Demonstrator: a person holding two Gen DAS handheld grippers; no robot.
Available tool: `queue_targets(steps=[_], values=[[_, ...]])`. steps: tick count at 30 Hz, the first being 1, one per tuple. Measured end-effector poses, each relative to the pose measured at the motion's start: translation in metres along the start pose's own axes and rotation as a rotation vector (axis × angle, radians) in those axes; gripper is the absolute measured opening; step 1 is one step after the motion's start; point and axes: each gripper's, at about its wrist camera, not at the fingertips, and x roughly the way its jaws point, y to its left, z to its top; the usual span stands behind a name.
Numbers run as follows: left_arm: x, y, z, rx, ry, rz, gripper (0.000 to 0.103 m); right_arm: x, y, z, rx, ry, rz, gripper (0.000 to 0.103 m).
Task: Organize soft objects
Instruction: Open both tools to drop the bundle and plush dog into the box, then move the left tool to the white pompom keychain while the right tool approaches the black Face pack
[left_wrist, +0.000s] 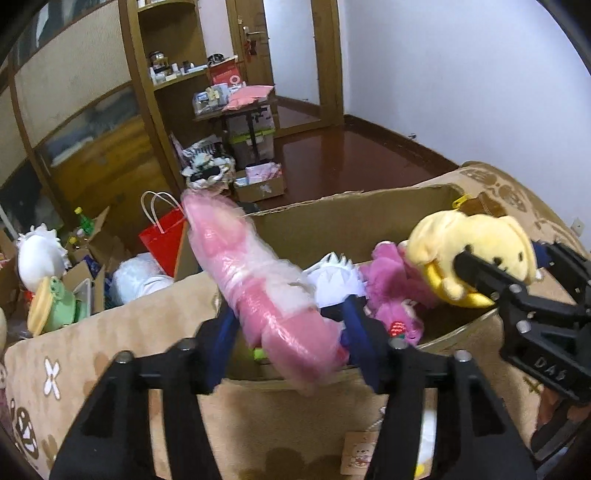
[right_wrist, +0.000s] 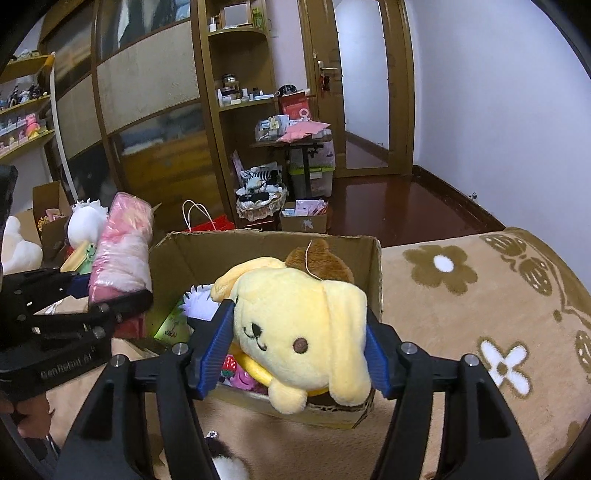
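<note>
Clamped between the blue pads of my right gripper (right_wrist: 300, 341) is a yellow plush dog head with floppy ears and a brown beret (right_wrist: 301, 328), squeezed at both cheeks and held just above the near rim of the open brown cardboard box (right_wrist: 373, 258). My left gripper (left_wrist: 291, 328) grasps a long pink soft roll wrapped in clear plastic (left_wrist: 255, 280), tilted up and away over the box's left edge. Inside the box already lie a magenta plush bear (left_wrist: 391, 291) and a white spiky-edged plush (left_wrist: 334, 275). The box sits on a tan fleece blanket with brown and white flowers (right_wrist: 480, 302).

To finish this step well, I judge I should carry the dog further over the box's free right corner, lower it before letting go, and keep the roll clear of the other arm.
</note>
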Motion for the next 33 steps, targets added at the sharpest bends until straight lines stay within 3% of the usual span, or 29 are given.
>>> queue_targets(steps=[6,10,12,17,26,33], values=[[0.002,-0.003,-0.002,0.023,0.014,0.020,0.059,0.003,-0.010,-0.002,0.041,0.007,0.012,0.072],[-0.007,-0.002,-0.002,0.029,-0.006,0.035,0.072,-0.001,-0.013,-0.001,0.062,-0.002,0.022,0.074],[-0.011,-0.002,-0.002,0.033,-0.007,0.041,0.074,-0.006,-0.014,0.001,0.068,-0.010,0.025,0.088],[-0.026,0.004,-0.007,0.014,-0.001,0.048,0.086,-0.023,-0.016,0.006,0.097,-0.020,0.020,0.103],[-0.058,0.016,-0.021,-0.049,0.035,0.038,0.090,-0.052,-0.023,0.004,0.142,0.011,-0.059,0.103],[-0.087,0.014,-0.034,-0.041,0.020,0.077,0.098,-0.079,-0.024,-0.003,0.154,0.021,-0.058,0.103]])
